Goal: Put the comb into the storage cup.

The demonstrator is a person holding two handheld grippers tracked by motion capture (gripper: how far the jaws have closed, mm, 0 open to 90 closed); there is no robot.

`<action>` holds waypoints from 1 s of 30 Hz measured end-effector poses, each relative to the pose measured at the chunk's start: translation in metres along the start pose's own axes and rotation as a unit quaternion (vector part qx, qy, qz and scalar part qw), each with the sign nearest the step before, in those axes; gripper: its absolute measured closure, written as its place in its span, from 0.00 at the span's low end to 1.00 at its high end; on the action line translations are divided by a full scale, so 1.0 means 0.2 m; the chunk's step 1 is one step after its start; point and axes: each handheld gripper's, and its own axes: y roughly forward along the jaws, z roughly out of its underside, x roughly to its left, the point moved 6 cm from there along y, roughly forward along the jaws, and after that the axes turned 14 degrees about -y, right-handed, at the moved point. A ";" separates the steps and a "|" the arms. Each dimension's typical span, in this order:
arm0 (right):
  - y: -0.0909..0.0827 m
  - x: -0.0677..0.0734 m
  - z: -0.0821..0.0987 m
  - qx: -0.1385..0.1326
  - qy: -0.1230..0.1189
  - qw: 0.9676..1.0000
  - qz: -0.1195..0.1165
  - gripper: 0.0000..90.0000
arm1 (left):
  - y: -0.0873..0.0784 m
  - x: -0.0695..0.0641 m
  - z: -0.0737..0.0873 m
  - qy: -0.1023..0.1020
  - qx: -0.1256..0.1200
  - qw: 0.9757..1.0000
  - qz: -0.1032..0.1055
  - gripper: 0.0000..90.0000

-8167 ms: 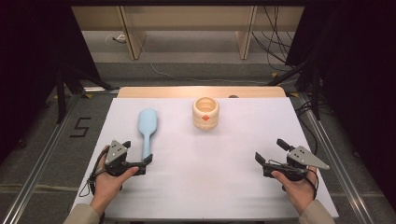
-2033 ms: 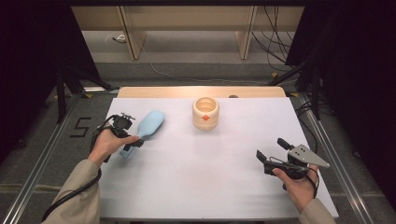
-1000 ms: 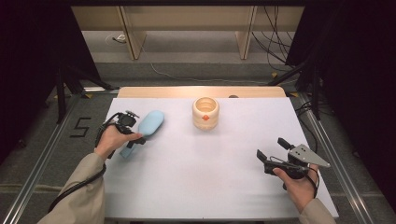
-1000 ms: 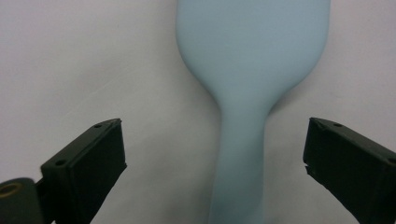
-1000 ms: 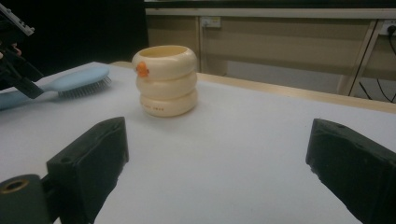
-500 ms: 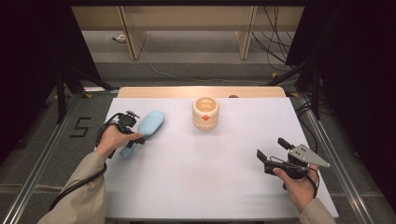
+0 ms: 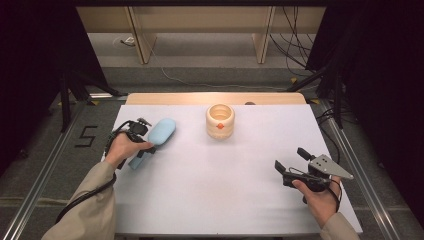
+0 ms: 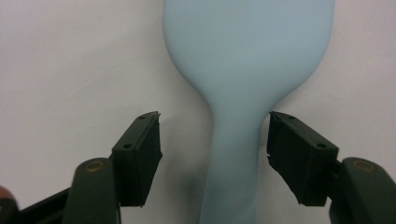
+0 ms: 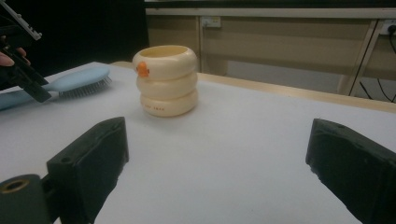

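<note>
The white counter [image 7: 215,180] carries everything here. Taking its middle as the clock's centre in the high view, the light blue hairbrush [image 7: 159,135] lies at about ten o'clock, bristles down on the surface, its broad head pointing toward one o'clock and its handle running back toward seven, under the person's left hand.

The cream ringed cup [image 7: 220,121] with a small orange mark on its side stands upright at about twelve o'clock, well apart from the brush.

The left hand-held gripper [image 7: 142,150] sits over the brush handle. In the left gripper view the handle [image 8: 233,158] runs up between the two black jaws; the jaws have just been closing on it. The right-hand jaw stands at the handle's edge, while a clear strip of counter shows between the left-hand jaw and the handle, so the brush is straddled but not yet clamped.

The right hand-held gripper [image 7: 291,167] is held at about four o'clock, near the counter's near right corner. Its jaws are spread wide with nothing between them, aimed toward the cup [image 9: 166,81].
</note>
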 end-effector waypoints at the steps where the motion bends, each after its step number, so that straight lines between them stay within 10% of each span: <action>1: 0.00 0.00 0.00 0.000 0.000 1.000 0.000 0.07 | 0.00 0.00 0.00 -0.001 0.002 1.000 -0.001 0.42; 30: 0.00 0.00 0.00 0.002 0.000 1.000 0.000 0.08 | 0.01 -0.03 -0.01 -0.019 0.031 0.999 -0.008 0.65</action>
